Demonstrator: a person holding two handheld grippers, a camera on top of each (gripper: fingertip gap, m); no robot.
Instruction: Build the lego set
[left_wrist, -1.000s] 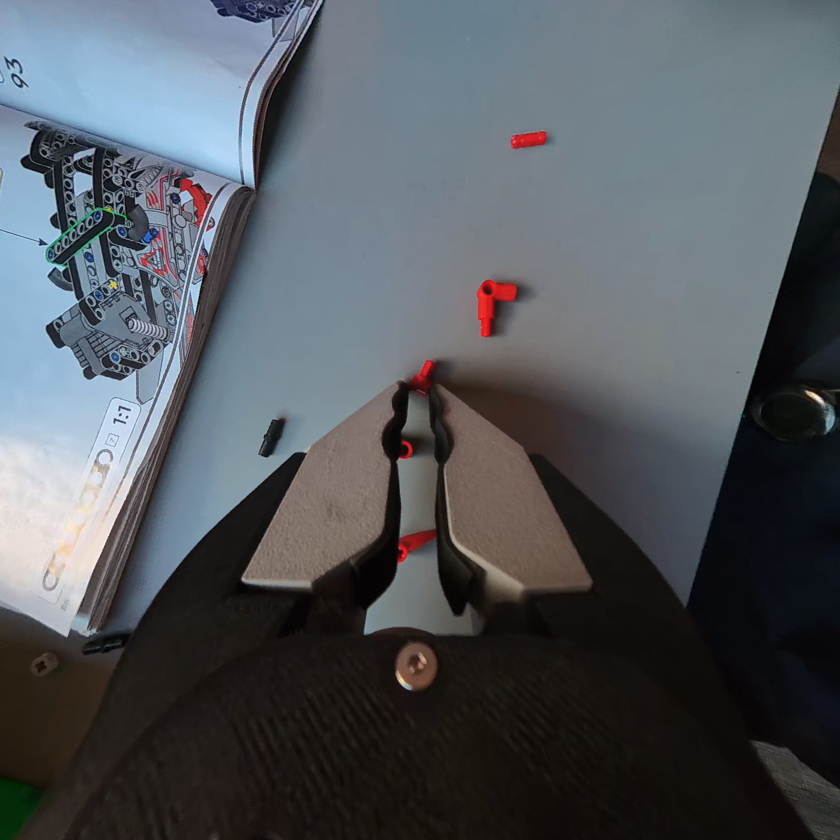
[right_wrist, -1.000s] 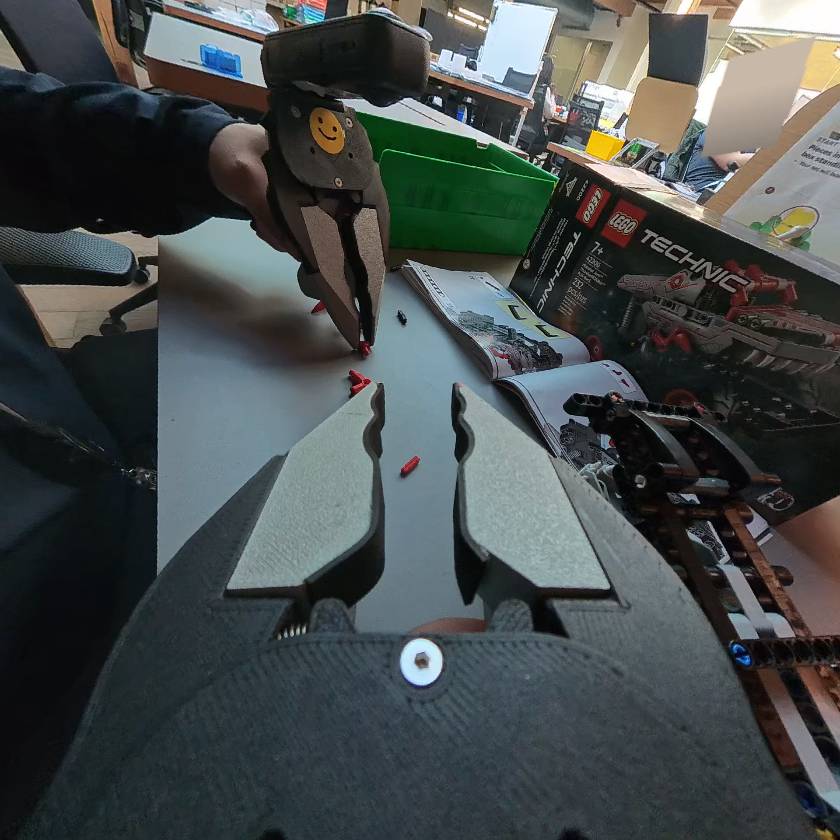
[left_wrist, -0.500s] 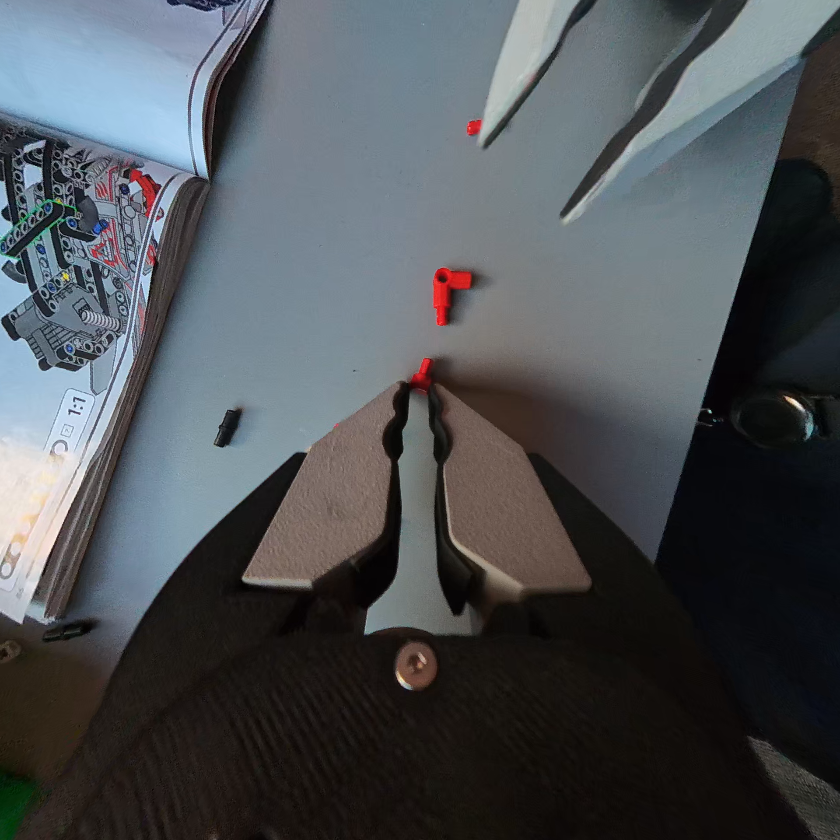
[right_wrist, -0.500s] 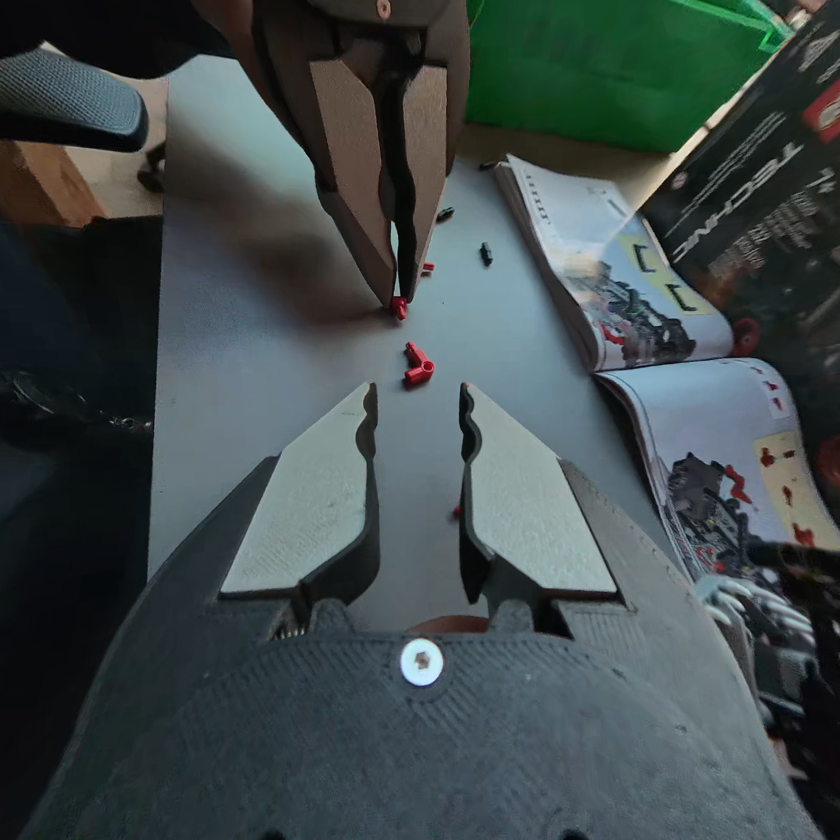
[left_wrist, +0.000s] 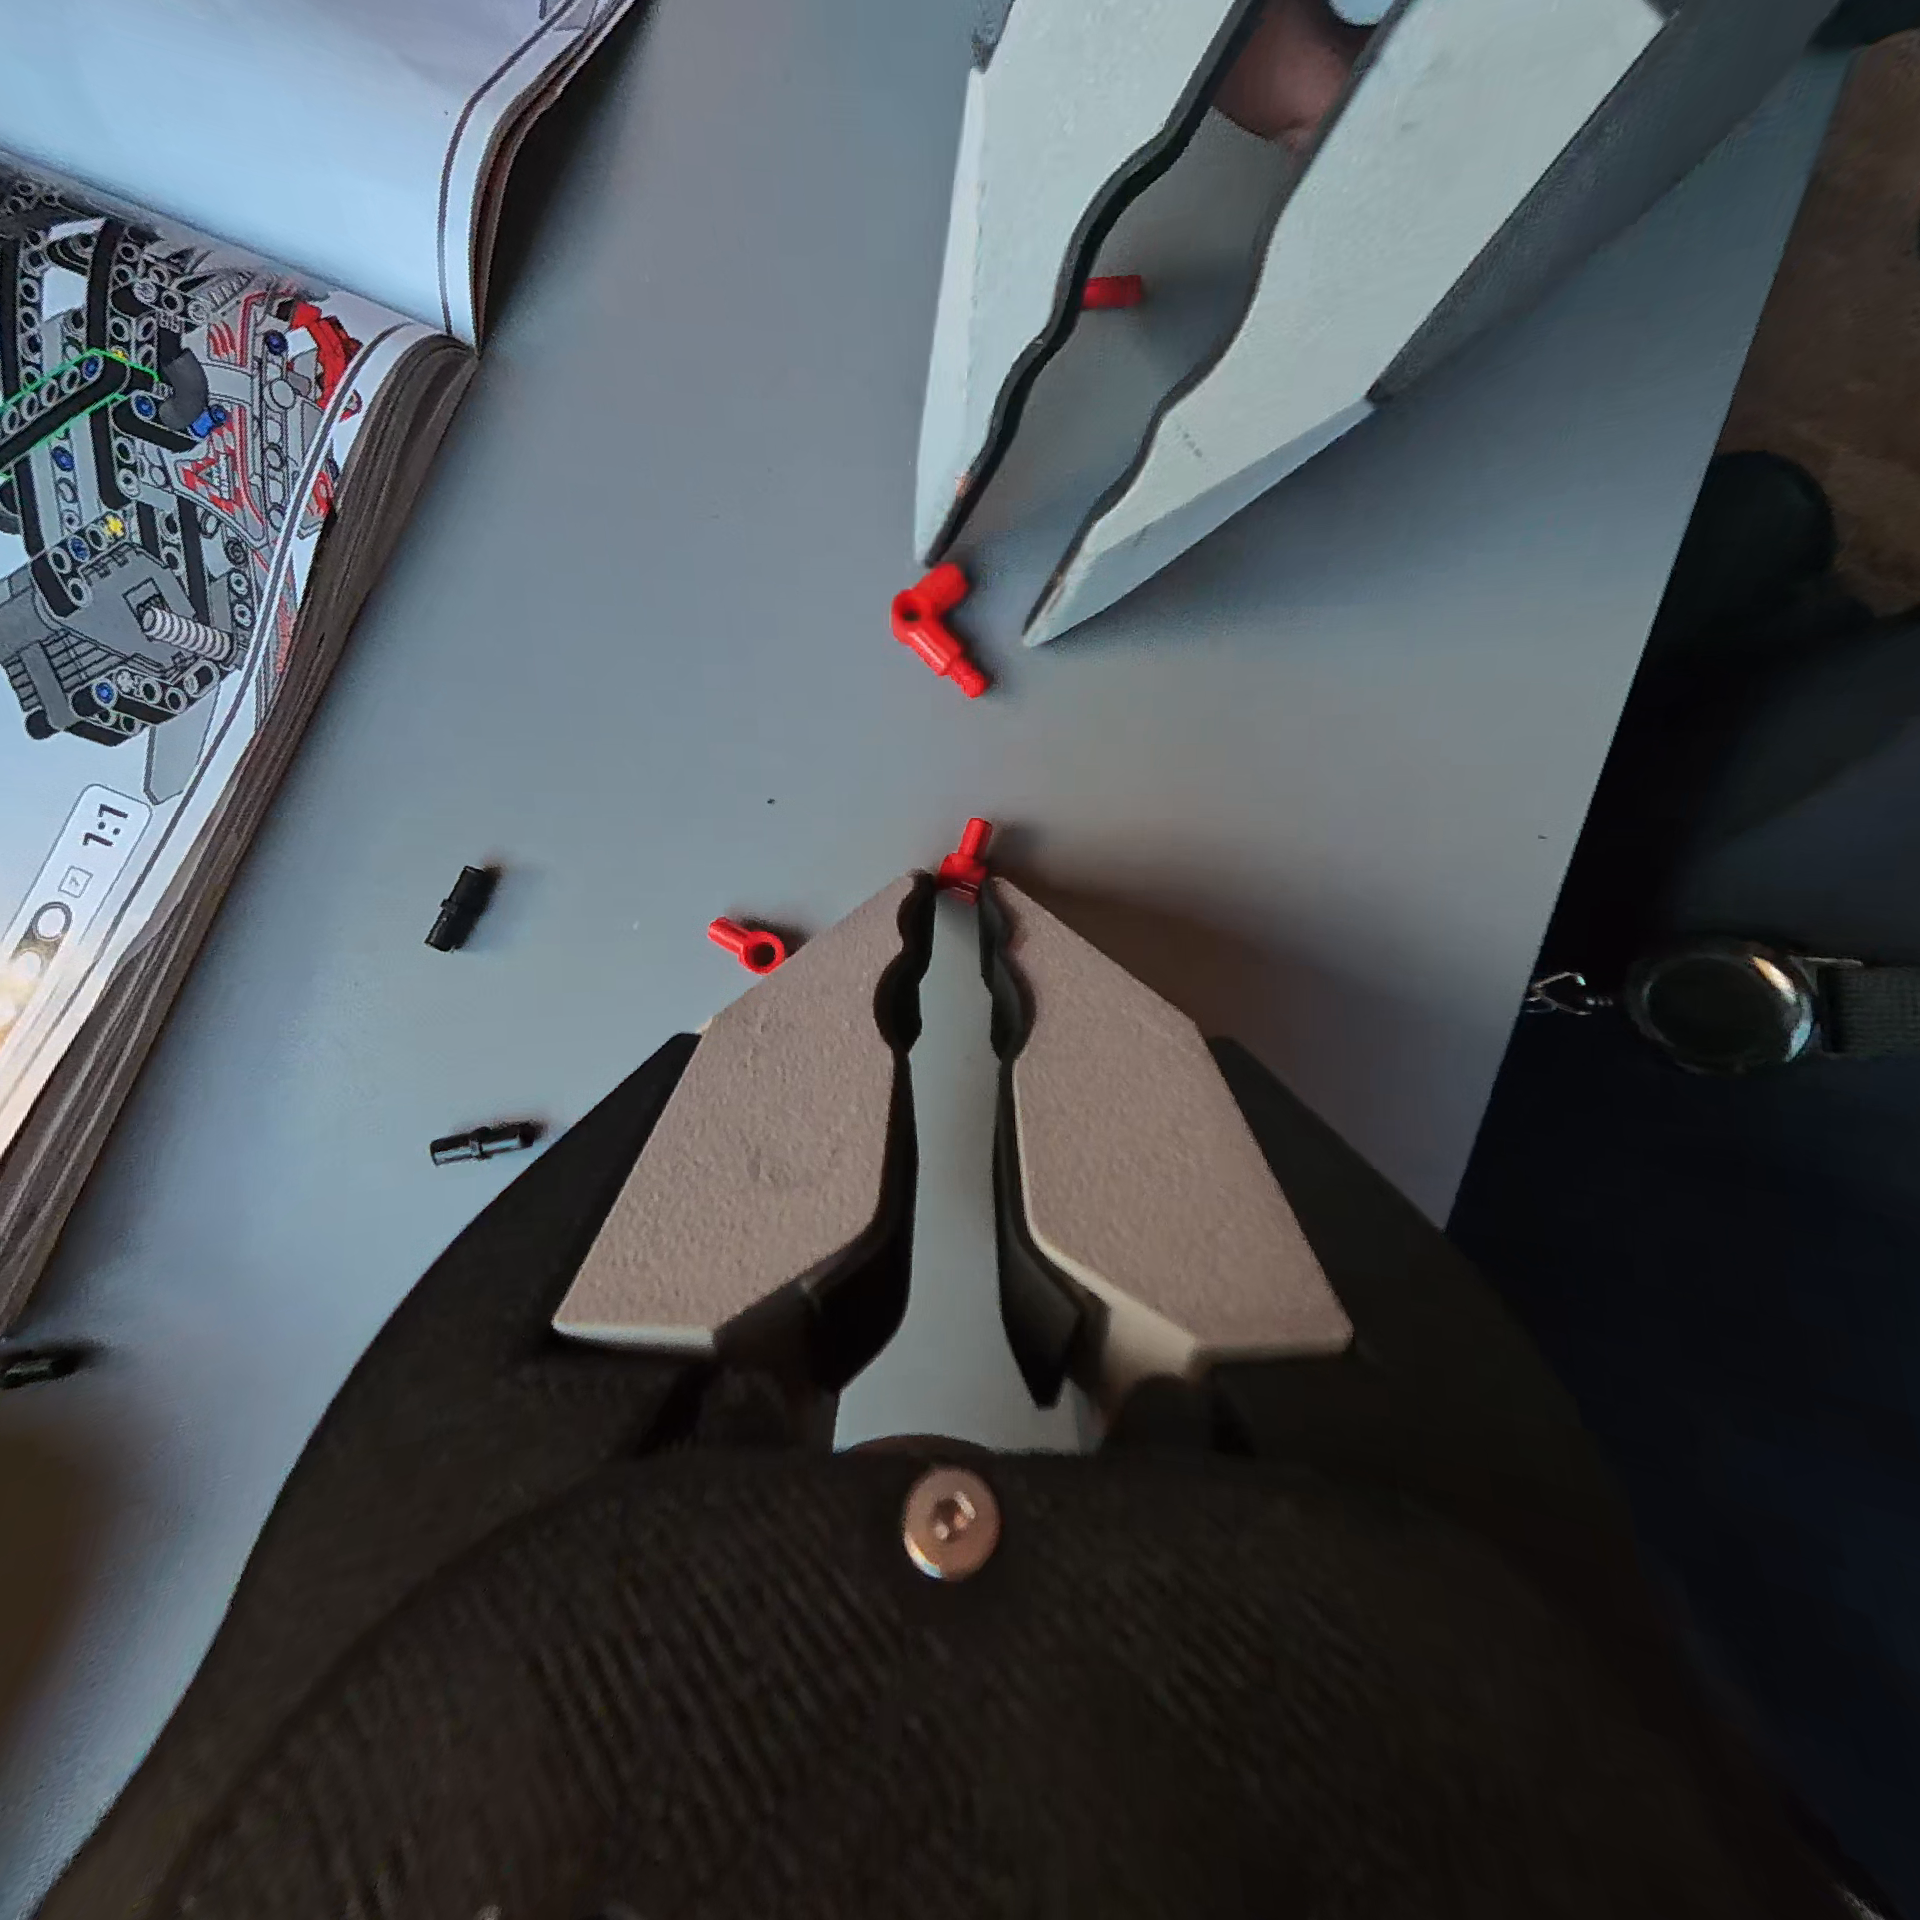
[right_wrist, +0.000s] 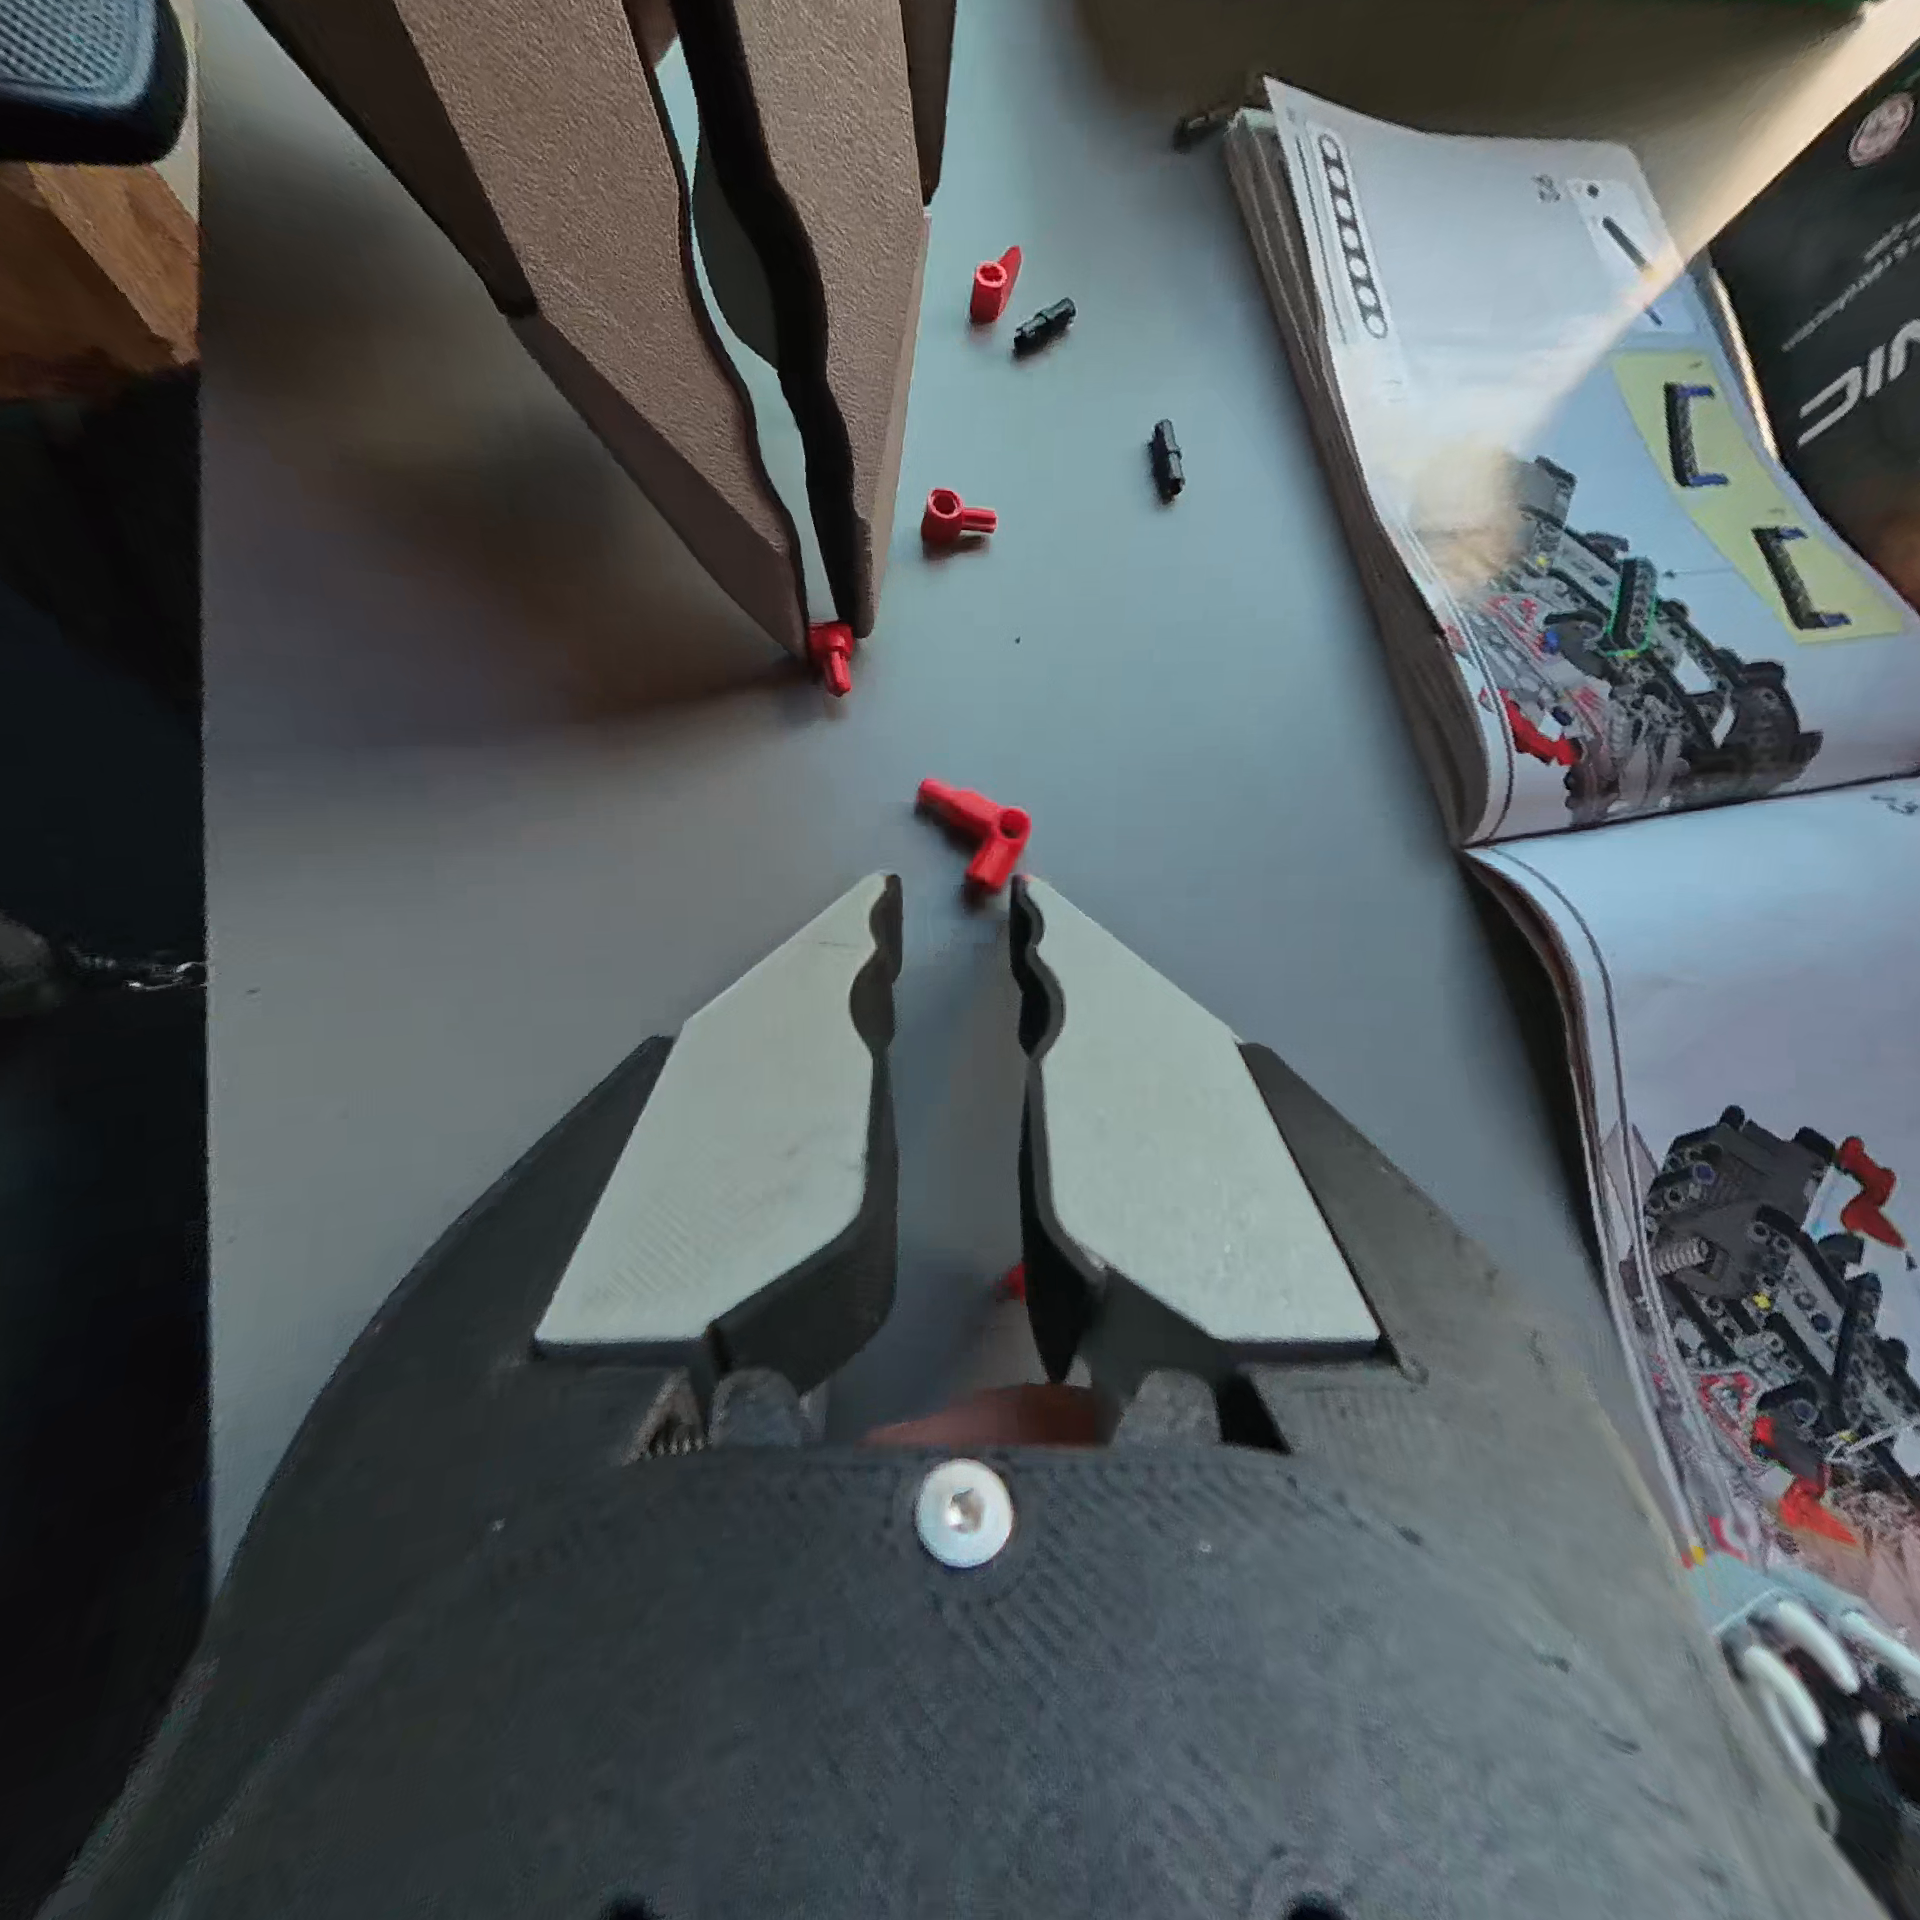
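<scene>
While your left gripper (left_wrist: 957, 885) pinches a small red pin piece (left_wrist: 966, 858) at its fingertips on the grey table (left_wrist: 665, 623), your right gripper (right_wrist: 954, 885) hangs unclenched and empty. A red angled connector (right_wrist: 982, 821) lies at its 12 o'clock, just beside the tips. The instruction booklet (right_wrist: 1558, 582) lies open at 2 o'clock.

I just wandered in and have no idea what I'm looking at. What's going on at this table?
A person is building a Lego set with two handheld grippers. The left gripper is shut on a small red pin piece at the grey table. The right gripper is open, its tips close to a red angled connector lying flat. More red and black pins lie loose beside the open instruction booklet.
</scene>
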